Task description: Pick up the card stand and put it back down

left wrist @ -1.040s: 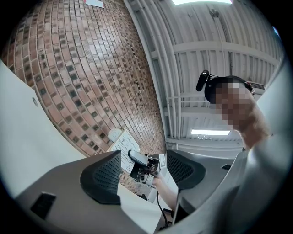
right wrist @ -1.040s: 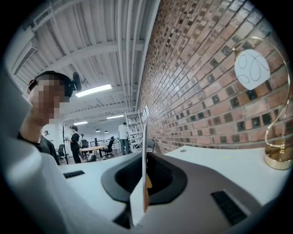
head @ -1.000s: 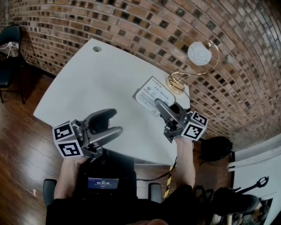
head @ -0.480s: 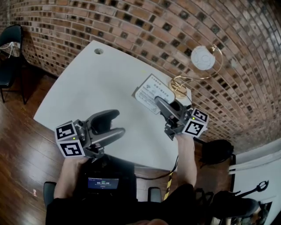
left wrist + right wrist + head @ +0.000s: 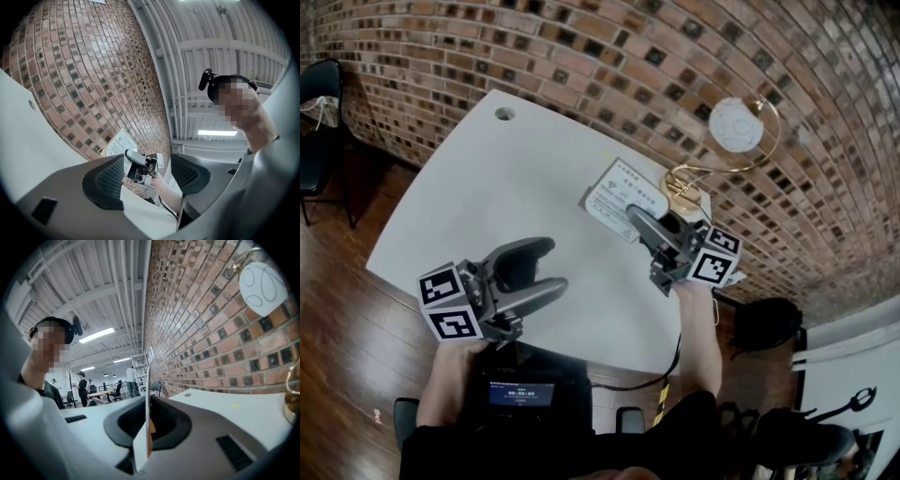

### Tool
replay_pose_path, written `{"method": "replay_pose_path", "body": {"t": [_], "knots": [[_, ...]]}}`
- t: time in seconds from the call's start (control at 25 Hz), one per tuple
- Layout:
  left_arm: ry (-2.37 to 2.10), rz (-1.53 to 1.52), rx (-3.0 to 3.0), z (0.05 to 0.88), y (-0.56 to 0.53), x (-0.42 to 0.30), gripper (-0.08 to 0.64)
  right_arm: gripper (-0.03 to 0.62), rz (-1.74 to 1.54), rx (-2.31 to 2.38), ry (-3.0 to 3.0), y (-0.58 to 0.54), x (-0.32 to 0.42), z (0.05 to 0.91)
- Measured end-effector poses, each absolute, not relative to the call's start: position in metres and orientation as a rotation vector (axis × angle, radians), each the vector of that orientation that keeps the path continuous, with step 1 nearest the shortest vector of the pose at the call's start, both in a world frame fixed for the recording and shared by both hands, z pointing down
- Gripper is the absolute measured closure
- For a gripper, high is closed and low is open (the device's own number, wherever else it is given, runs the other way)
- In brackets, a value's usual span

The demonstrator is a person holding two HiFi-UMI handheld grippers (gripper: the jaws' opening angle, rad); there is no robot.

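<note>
My right gripper is pinching the card stand, seemingly lifted, near the table's far edge; lowering it remains. My left gripper is gaping empty.

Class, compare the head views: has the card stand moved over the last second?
Yes: the card stand, pinched in the right gripper, slid slightly left, away from the gold lamp base.

card stand — white printed sheet | near edge clamped in right gripper | at table far-right corner
</note>
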State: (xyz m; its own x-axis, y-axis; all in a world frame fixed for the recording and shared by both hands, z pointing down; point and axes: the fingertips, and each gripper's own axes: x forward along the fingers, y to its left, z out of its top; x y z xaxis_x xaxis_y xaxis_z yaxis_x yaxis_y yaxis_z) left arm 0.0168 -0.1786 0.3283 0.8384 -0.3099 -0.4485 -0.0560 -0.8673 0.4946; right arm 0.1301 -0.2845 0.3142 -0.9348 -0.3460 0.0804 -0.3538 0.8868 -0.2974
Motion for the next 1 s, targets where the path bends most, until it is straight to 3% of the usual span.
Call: {"method": "replay_pose_path", "body": {"t": [1.0], "knots": [[-0.286,-0.729,2.493,0.338,-0.226,0.025,0.258,0.566,0.55,0.504,-3.0,-0.399,0.157,0.335]]}}
